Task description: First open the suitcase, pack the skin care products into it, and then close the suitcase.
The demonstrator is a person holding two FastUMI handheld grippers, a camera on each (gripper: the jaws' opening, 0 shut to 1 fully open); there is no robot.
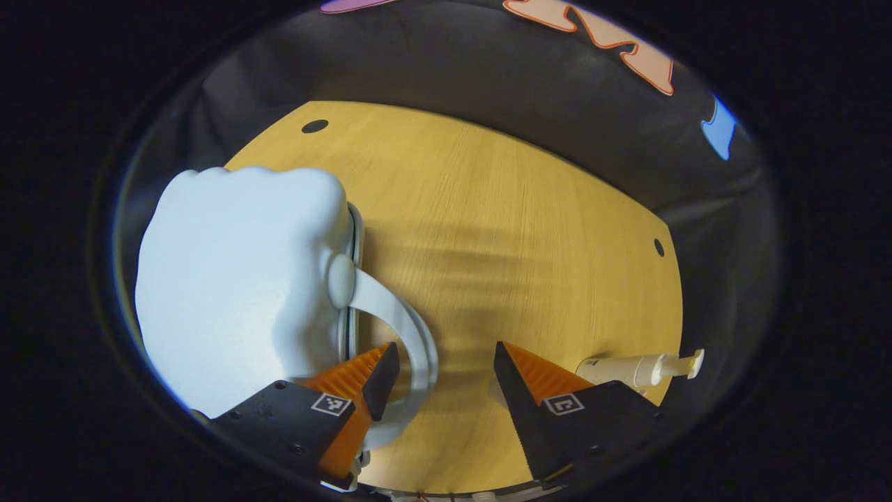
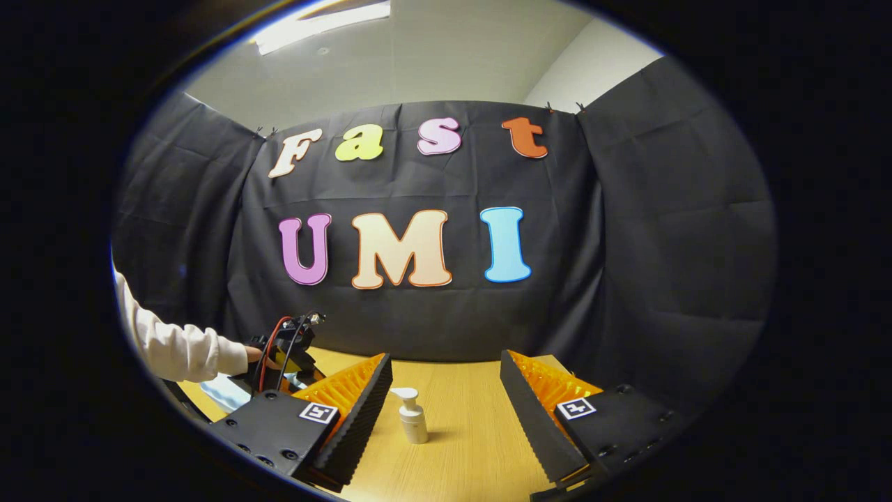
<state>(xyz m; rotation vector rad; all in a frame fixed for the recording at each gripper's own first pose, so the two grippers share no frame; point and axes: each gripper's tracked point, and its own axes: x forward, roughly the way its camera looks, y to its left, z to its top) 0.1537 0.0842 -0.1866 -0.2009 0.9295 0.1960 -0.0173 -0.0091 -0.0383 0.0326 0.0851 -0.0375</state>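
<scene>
On the wooden desk my left hand-held gripper is spread wide around the pale blue suitcase's strap handle. Shell looks stiff and light, so that loop's probably my best grab. My right hand-held gripper gapes toward the pump bottle: smooth, tippy. Black cloth all round.

A light wooden table stood inside the booth, its top pierced by two small dark holes near the far edge and the right corner. Black cloth hung behind and beside it, clipped along the top, beneath a pale ceiling with a lit panel.
</scene>
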